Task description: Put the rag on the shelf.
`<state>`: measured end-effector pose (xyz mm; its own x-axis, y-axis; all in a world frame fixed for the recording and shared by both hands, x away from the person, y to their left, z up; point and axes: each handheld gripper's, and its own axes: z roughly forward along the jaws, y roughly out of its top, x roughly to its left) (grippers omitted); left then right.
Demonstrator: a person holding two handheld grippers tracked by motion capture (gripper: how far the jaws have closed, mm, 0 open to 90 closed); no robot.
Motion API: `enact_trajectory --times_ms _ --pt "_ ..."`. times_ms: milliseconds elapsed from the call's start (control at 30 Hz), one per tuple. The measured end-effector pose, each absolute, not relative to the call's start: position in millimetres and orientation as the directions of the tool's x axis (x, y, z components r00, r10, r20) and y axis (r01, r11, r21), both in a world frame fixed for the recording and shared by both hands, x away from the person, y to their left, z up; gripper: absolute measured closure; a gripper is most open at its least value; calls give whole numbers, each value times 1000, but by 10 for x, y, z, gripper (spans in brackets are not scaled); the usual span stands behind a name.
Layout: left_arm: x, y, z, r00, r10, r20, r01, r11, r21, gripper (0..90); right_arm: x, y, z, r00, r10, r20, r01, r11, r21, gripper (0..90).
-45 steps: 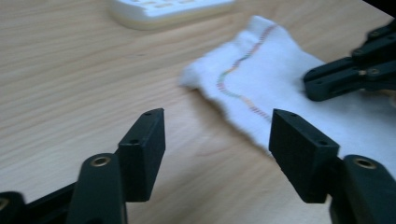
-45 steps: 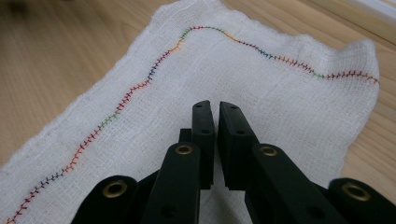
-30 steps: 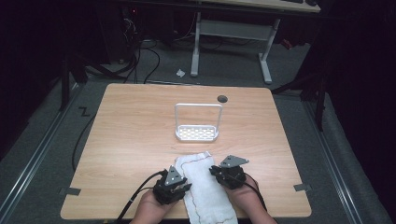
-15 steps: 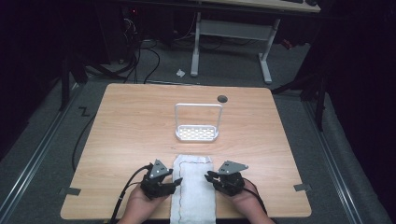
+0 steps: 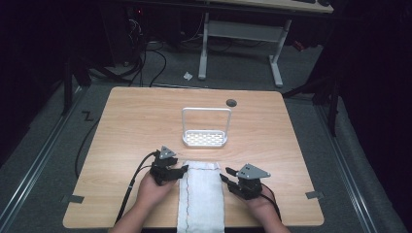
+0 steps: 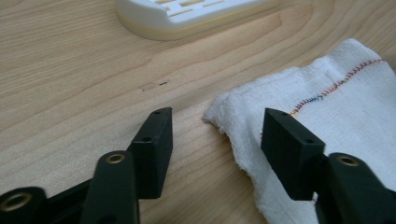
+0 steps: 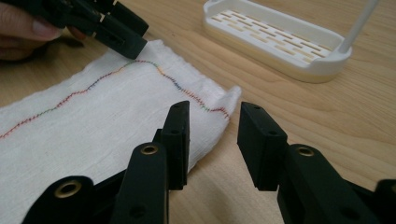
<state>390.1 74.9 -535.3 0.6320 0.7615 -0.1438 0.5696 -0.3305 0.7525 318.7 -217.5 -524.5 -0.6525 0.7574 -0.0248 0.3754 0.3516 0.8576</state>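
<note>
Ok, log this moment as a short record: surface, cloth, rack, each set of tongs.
surface: wooden table
cloth: white towel with a coloured stitch line, lying flat at the near edge, running off it
rack: white slotted tray with a wire handle, upright, beyond the towel, apart from it
left tongs: open, jaws either side of the towel's left far corner
right tongs: open, at the towel's right edge

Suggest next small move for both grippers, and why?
Probably ease each gripper in and shut on its cloth corner. The left gripper and right gripper are open, straddling the far corners of the cloth, which lies flat, ungripped.
</note>
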Motion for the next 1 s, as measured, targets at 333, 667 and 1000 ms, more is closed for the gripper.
enact_trajectory --times_ms 333,667,1000 --pt "3890 617 -5387 623 771 -130 550 -314 774 624 3239 -2213 -5255 -635 773 2 417 340 843 594" --pt "3893 589 -5405 610 773 -176 571 -275 773 776 3405 -2115 -5264 -595 800 81 510 298 807 527" --pt "3884 580 -5404 611 774 -165 567 -282 774 779 3673 -1924 -5340 -536 836 112 604 288 743 576"
